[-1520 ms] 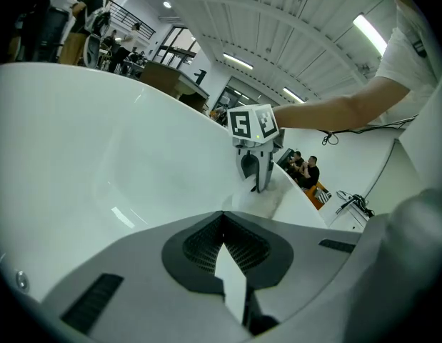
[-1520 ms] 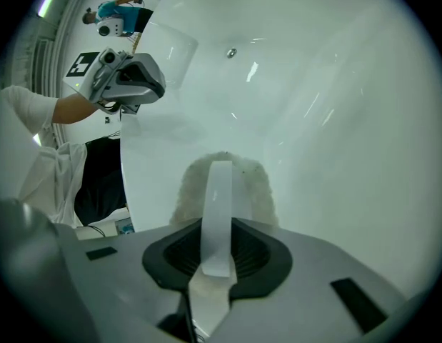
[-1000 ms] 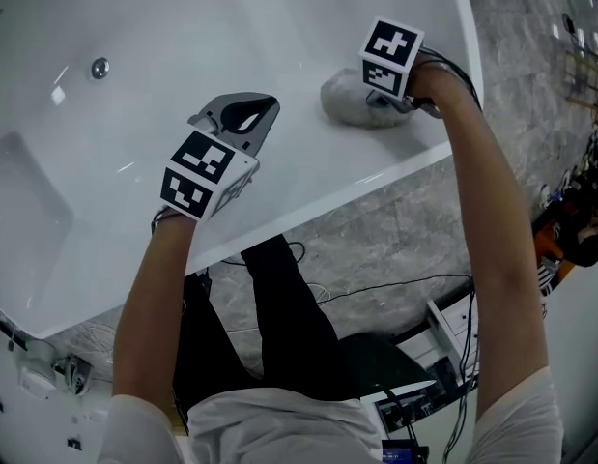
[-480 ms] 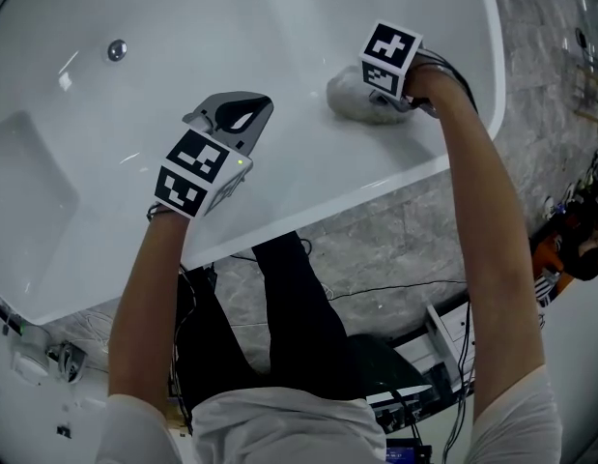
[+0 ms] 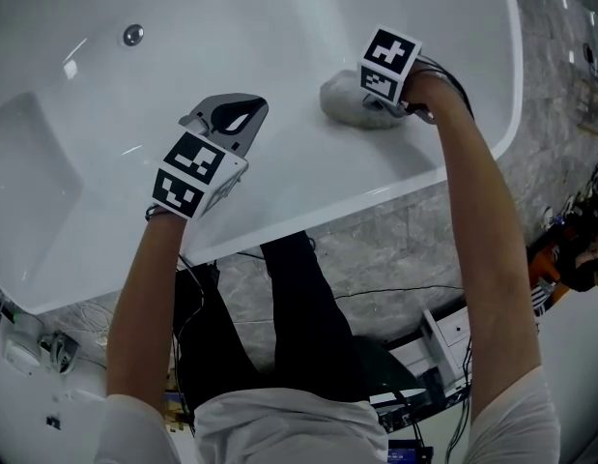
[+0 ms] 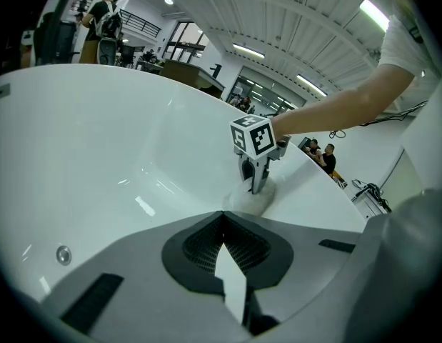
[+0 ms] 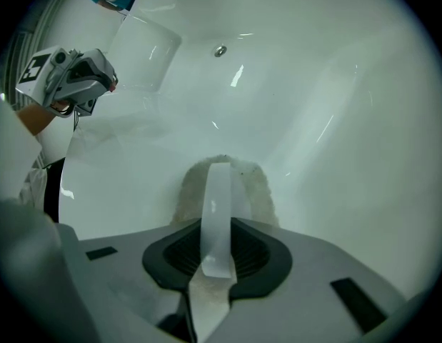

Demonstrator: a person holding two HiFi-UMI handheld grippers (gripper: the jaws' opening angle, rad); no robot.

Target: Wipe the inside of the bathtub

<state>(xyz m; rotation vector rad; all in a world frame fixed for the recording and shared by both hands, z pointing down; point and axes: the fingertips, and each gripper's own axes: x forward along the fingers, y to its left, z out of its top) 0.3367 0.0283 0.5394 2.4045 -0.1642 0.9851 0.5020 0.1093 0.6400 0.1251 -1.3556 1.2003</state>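
Pressure tip: my right gripper [image 7: 219,177] fingers clench the cloth [image 5: 342,100] flat against the bathtub [image 5: 279,17] wall, so I'd overlap strokes. Left gripper [image 5: 238,116] is clenched, empty.

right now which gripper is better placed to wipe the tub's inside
Right: the right gripper is shut on the cloth, pressed against the bathtub wall. The left gripper holds nothing.

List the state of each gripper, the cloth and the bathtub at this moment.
left gripper: shut, nothing between its jaws, held over the tub's inner slope.
right gripper: shut on the cloth.
cloth: bunched up, pressed against the bathtub's inner wall near the rim.
bathtub: white, glossy, no standing water in sight.
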